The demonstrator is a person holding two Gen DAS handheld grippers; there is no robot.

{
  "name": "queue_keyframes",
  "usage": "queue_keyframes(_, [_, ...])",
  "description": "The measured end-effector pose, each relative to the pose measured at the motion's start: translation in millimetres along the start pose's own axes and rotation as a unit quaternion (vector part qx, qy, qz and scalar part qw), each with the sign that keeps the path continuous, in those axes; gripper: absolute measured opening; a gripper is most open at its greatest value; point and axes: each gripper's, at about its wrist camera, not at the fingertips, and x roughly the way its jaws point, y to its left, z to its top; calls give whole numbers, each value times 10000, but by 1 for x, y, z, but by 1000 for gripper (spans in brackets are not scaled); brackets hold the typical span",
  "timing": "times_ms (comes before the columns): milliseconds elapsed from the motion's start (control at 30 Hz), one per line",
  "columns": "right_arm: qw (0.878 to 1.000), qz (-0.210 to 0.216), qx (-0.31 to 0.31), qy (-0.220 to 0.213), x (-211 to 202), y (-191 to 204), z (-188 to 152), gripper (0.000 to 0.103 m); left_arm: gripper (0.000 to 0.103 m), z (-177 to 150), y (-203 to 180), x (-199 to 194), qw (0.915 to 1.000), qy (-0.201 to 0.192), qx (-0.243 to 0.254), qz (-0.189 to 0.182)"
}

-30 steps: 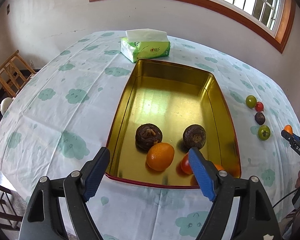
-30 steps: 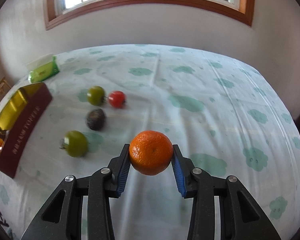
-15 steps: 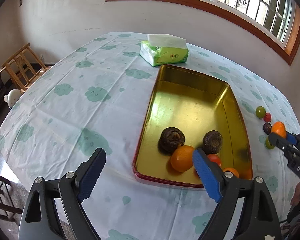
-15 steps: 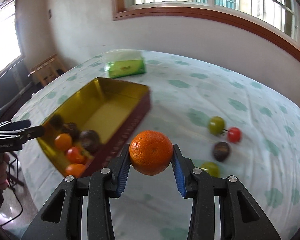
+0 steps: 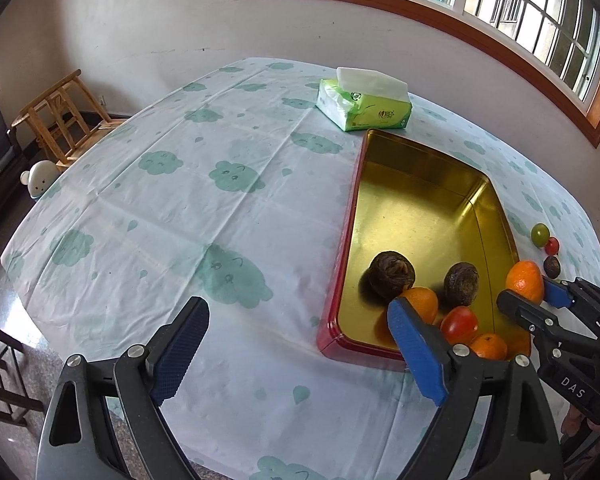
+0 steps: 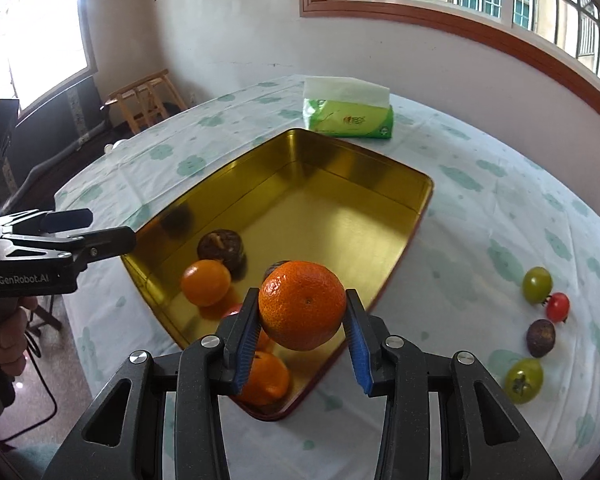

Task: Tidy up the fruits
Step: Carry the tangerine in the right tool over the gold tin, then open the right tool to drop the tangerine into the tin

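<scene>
The right tongs (image 6: 302, 330) are clamped on an orange (image 6: 302, 305), held above the near corner of the tin (image 6: 356, 168); the step in hand is carrying it in for release. Just under and behind the orange, the tin already holds two oranges, a red tomato (image 5: 459, 323) and two dark brown fruits. The next move, I judge, is to lower over a bare patch of the gold floor and open, clear of the pile. The left tongs (image 5: 296, 350) have just been opening and stand wide with nothing between them, over the desk (image 5: 220, 208) beside the tin. Right of the right tongs, four small fruits wait: two green tomatoes, a red one, a dark one.
</scene>
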Motion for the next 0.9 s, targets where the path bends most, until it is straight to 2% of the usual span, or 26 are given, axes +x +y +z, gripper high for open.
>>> queue_keyframes(467, [9997, 6, -106, 223, 20, 12, -2, 42, 89, -1, 7, 0, 10000, 17, -62, 31])
queue_keyframes(900, [9999, 46, -22, 95, 12, 9, -4, 43, 89, -3, 2, -2, 10000, 41, 18, 26])
